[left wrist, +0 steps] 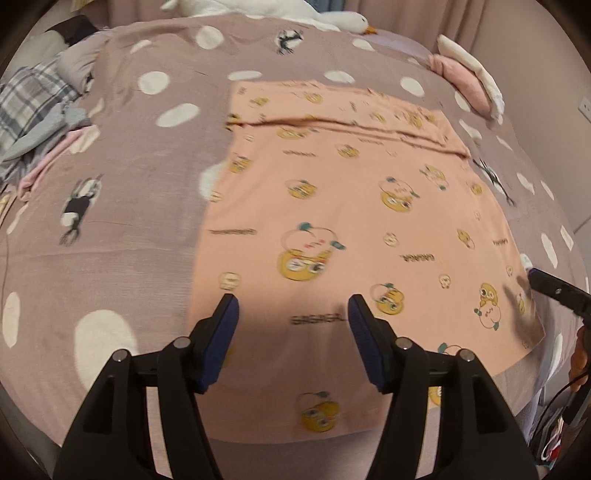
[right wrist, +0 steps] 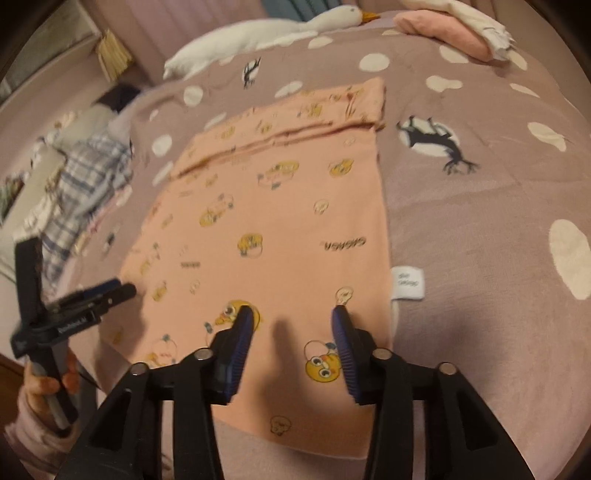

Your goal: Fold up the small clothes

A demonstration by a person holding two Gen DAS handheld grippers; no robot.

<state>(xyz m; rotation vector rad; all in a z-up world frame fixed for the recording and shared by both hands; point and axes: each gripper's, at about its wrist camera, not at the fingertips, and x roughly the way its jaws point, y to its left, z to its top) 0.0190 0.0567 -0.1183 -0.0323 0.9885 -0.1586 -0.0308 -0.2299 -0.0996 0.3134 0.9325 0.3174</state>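
Note:
A peach garment [left wrist: 332, 206] printed with yellow cartoon faces lies flat on the mauve dotted blanket [left wrist: 122, 166]. Its far end is folded over into a band [left wrist: 332, 107]. My left gripper [left wrist: 293, 301] hovers open over the garment's near edge, with nothing between its blue pads. My right gripper [right wrist: 292, 313] is also open above the near part of the garment [right wrist: 280, 221], close to its right edge. Each gripper shows in the other's view: the right one's tip [left wrist: 554, 290] at the garment's right corner, the left one [right wrist: 107, 291] at its left edge, held by a hand [right wrist: 40, 384].
A white plush goose [right wrist: 258, 33] lies at the far edge of the bed. Pink and white folded clothes [left wrist: 469, 81] sit at the far right. A pile of plaid and grey clothes [left wrist: 33, 110] lies at the left. A white label [right wrist: 407, 282] sticks out by the garment's right edge.

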